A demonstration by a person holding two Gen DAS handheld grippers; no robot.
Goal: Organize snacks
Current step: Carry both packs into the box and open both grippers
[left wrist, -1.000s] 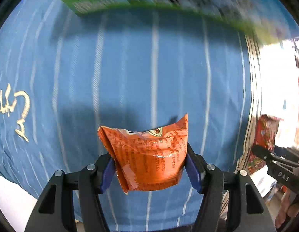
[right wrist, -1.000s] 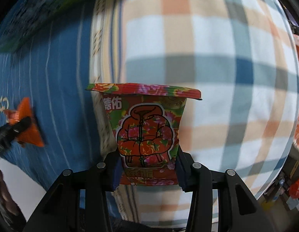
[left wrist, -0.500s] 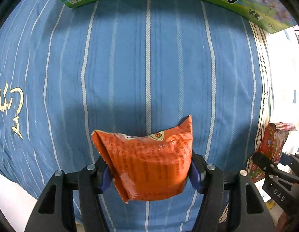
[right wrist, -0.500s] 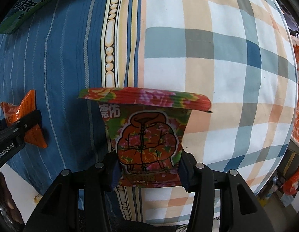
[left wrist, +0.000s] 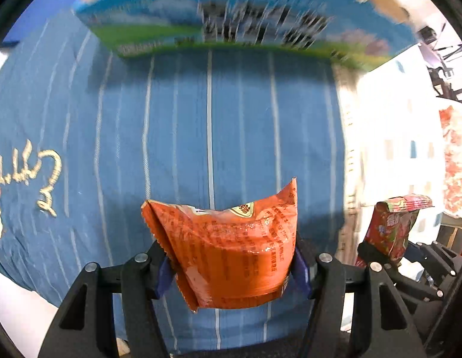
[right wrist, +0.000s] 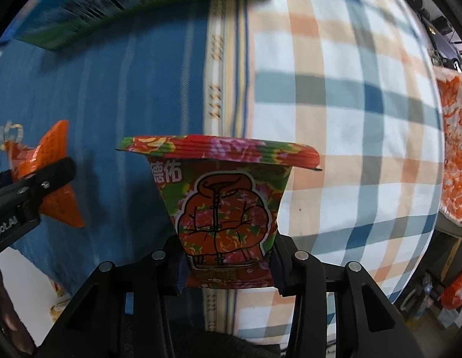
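Observation:
My left gripper (left wrist: 231,265) points down over a blue striped cloth (left wrist: 201,119) and is shut on an orange snack packet (left wrist: 231,247), its blue pads pressing both sides. The right gripper (right wrist: 228,265) holds a red and green flowered packet (right wrist: 228,208) by its lower end, and its jaws are closing tight on it. In the right wrist view, the left gripper (right wrist: 37,185) and its orange packet (right wrist: 56,149) show at the left edge. In the left wrist view, the flowered packet (left wrist: 392,223) shows at the lower right.
A blurred blue and green carton (left wrist: 231,24) lies along the far edge of the blue cloth. A checked cloth (right wrist: 350,119) covers the right half. An orange and white patterned item (right wrist: 454,149) sits at the far right. A person's hand (right wrist: 4,313) shows bottom left.
Both grippers have risen with their packets still held. The carton at the top now shows more of itself and is blurred. The two grippers have come closer together.

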